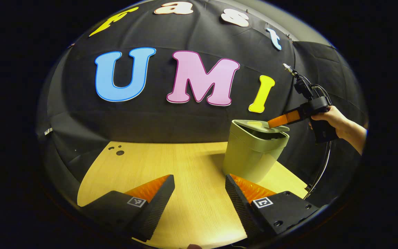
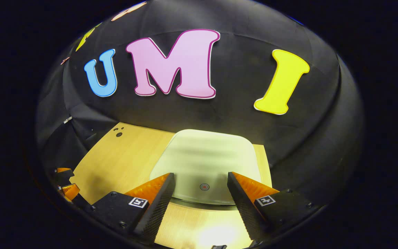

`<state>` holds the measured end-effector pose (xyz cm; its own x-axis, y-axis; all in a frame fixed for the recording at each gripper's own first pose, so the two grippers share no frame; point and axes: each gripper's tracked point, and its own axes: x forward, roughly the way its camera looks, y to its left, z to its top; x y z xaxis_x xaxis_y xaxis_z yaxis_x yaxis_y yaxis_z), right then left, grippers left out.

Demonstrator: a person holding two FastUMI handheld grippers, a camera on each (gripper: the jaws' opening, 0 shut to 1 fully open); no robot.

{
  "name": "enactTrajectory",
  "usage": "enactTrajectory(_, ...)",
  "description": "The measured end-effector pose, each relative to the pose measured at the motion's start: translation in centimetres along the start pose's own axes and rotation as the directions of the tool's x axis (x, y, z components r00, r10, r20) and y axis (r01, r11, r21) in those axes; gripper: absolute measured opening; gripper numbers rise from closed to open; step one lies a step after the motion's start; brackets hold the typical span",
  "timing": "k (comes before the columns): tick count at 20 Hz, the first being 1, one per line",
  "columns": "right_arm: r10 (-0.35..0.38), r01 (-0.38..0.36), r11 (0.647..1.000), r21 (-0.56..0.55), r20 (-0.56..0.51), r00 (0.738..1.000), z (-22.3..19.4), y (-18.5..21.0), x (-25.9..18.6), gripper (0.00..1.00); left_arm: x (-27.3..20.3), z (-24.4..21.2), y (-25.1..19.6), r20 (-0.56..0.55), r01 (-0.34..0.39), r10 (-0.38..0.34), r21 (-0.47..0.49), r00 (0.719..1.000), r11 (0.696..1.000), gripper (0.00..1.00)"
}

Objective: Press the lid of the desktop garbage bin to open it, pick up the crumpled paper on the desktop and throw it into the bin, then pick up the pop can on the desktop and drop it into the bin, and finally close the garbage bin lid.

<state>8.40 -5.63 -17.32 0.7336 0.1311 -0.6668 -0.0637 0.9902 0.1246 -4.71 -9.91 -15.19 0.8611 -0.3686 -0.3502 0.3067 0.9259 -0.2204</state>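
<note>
Left gripper [image 1: 199, 186] hovering over the table [image 1: 185, 162] with fingers spread, right gripper [image 2: 200, 185] also spread, hanging above the bin lid [image 2: 206, 155], left gripper view showing the bin [image 1: 250, 159] side-on, a hand [image 1: 337, 121] holding the right gripper.

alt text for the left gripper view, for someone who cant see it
A pale green desktop garbage bin stands on a wooden table, and the right gripper, held by a hand, rests its tips on the bin's lid. In the foreground the left gripper hovers over the table, jaws open and holding nothing.
</note>
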Motion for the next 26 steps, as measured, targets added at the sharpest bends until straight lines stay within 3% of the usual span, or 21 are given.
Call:
enactTrajectory(10, 0.07, -0.066, 0.997, 0.045, -0.082, 0.994, -2.1, 0.3, 0.8, 0.98, 0.0, -0.4, 0.3, -0.008, -0.008, 0.008, 0.002, 1.0, 1.0, 0.96)
enactTrajectory(15, 0.09, -0.096, 0.994, -0.055, -0.106, 0.99, -3.2, 0.9, 0.7, 0.99, 0.3, -0.6, 0.1, -0.008, -0.015, 0.015, 0.005, 1.0, 1.0, 0.96)
enactTrajectory(21, 0.093, -0.095, 0.994, -0.052, -0.042, 0.995, -2.0, 1.2, 0.3, 0.97, 0.7, 0.3, -0.8, 0.011, -0.001, 0.0, 0.044, 1.0, 0.999, 0.96)
enactTrajectory(26, 0.12, -0.113, 0.99, -0.086, 0.083, 0.989, 0.0, 3.1, -1.6, 0.97, 0.8, 0.5, -1.1, 0.009, 0.005, -0.005, 0.054, 1.0, 0.999, 0.96)
